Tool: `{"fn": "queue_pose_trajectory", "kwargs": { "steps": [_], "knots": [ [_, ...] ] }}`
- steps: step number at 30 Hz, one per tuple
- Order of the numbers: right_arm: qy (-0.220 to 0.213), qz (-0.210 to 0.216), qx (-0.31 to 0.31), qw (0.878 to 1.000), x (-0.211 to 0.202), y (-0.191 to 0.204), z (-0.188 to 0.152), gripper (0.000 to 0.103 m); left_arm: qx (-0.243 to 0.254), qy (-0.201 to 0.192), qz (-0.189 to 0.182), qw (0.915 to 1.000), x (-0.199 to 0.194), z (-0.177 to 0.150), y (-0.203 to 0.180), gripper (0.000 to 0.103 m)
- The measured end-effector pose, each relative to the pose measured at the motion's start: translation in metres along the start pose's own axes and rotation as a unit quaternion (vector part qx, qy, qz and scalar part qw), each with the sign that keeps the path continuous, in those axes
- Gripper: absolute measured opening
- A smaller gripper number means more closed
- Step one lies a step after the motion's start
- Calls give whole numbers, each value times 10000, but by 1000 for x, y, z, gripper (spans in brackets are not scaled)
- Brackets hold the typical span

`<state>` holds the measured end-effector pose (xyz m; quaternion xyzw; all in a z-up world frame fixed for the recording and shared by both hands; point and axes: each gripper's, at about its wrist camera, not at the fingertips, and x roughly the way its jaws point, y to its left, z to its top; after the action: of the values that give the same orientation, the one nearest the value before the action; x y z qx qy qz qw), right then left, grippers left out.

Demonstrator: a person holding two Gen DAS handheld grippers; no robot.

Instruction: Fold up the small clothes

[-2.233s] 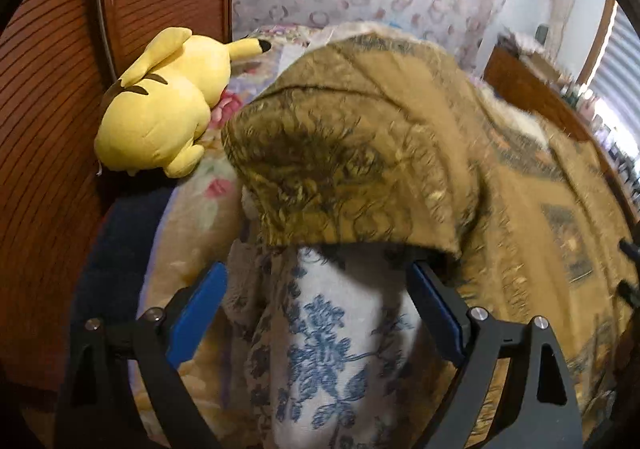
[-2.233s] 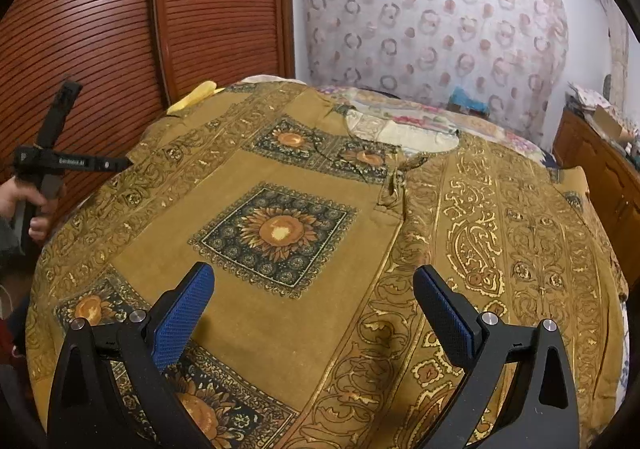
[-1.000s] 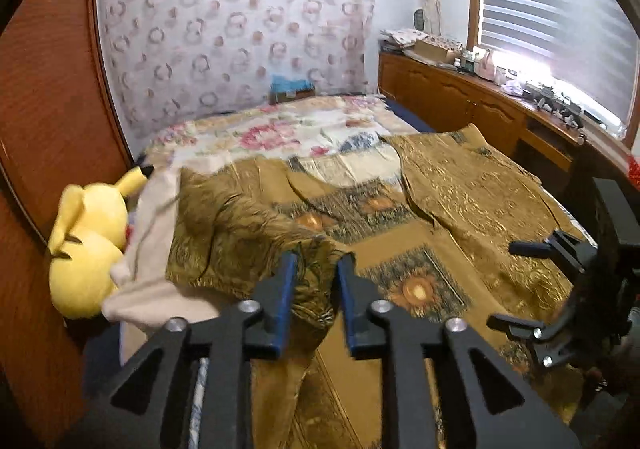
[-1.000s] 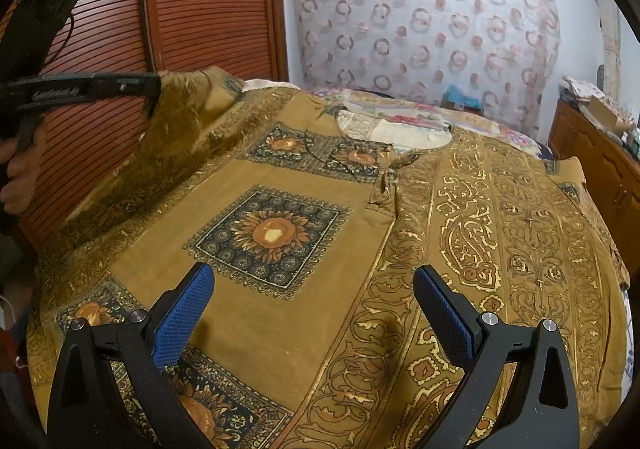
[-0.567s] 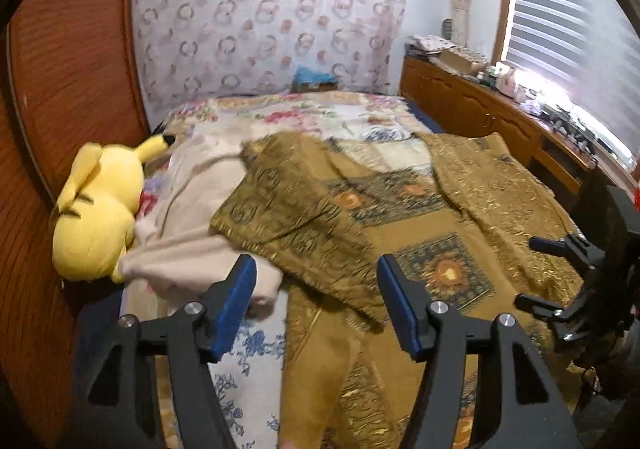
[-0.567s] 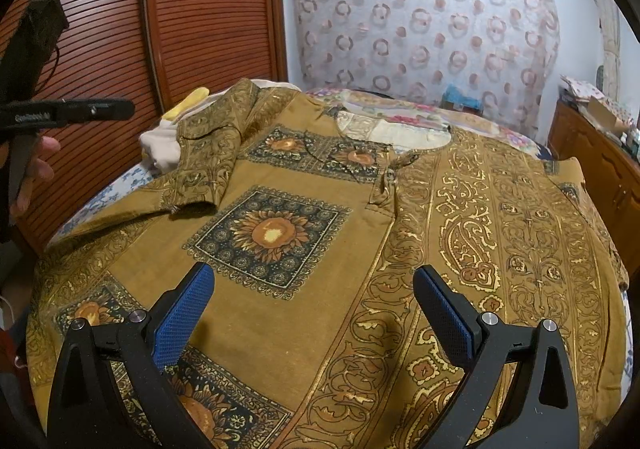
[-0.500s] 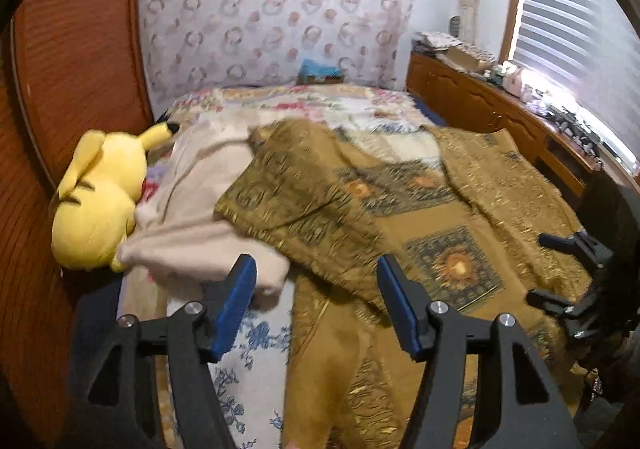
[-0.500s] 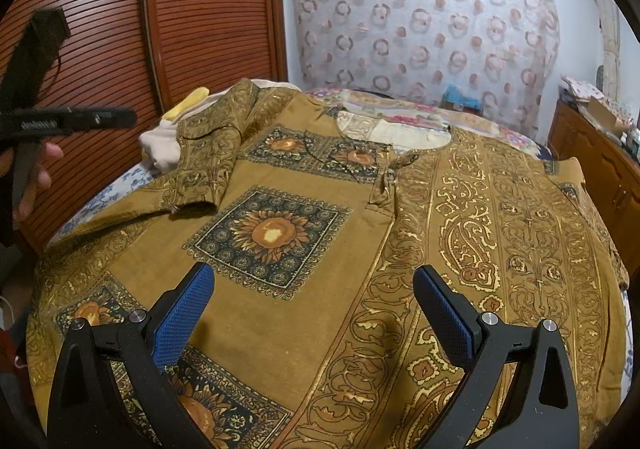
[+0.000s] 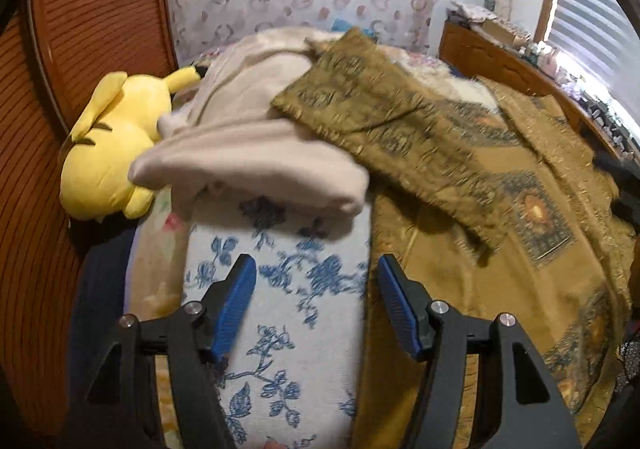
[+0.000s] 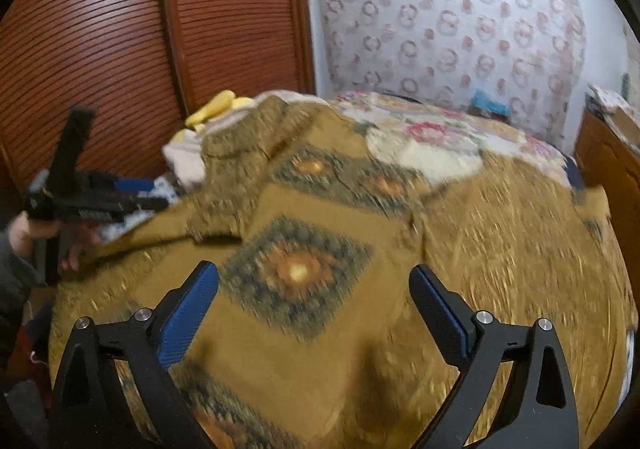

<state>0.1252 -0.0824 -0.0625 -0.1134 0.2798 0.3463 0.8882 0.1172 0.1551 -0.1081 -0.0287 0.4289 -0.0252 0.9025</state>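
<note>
Left gripper (image 9: 312, 305) jaws parted, just been opening, nothing between; garment (image 9: 460, 249) edge just right of right finger, folded sleeve ahead-right. Right gripper (image 10: 314, 313) wide, just been closing, empty, over garment. Left nearer hem edge.

Louvred reddish-brown wooden doors (image 10: 120, 49) are seen along one side. The far wall is covered by a curtain (image 10: 452, 37) printed with rings. A wooden cabinet (image 9: 500, 61) is set beneath a bright window blind (image 9: 592, 17). A floral bedspread (image 10: 432, 129) is laid over the bed.
</note>
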Motion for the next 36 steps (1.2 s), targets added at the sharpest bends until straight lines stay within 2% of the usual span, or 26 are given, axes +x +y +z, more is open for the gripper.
{"fn": "queue_pose_trajectory", "kwargs": {
  "steps": [7, 11, 13, 17, 25, 27, 29, 31, 36],
  "knots": [
    [102, 666, -233, 9975, 47, 21, 52, 81, 65, -71, -1, 10000, 0, -2, 1, 64],
    [356, 1087, -328, 9929, 88, 42, 71, 64, 53, -90, -51, 9999, 0, -3, 4, 65],
    [508, 1212, -379, 9906, 108, 52, 75, 61, 49, -107, -70, 9999, -1, -4, 4, 65],
    [701, 1201, -704, 9878, 133, 74, 79, 59, 23, -125, -104, 9999, -2, -5, 5, 65],
    [1199, 702, -1112, 9840, 174, 90, 69, 58, 31, -128, -90, 9999, -2, -4, 6, 65],
    [1245, 676, -1111, 9837, 178, 89, 66, 46, 27, -129, -92, 9999, -2, -4, 7, 65],
    [1234, 683, -1078, 9841, 179, 86, 65, 20, 30, -127, -88, 9999, -2, -4, 6, 65],
    [1167, 802, -954, 9853, 174, 81, 68, 7, 34, -126, -82, 9999, -2, -4, 6, 65],
    [677, 826, -604, 9924, 146, 65, 79, 5, 31, -128, -84, 9999, -2, -4, 6, 66]
  ]
}}
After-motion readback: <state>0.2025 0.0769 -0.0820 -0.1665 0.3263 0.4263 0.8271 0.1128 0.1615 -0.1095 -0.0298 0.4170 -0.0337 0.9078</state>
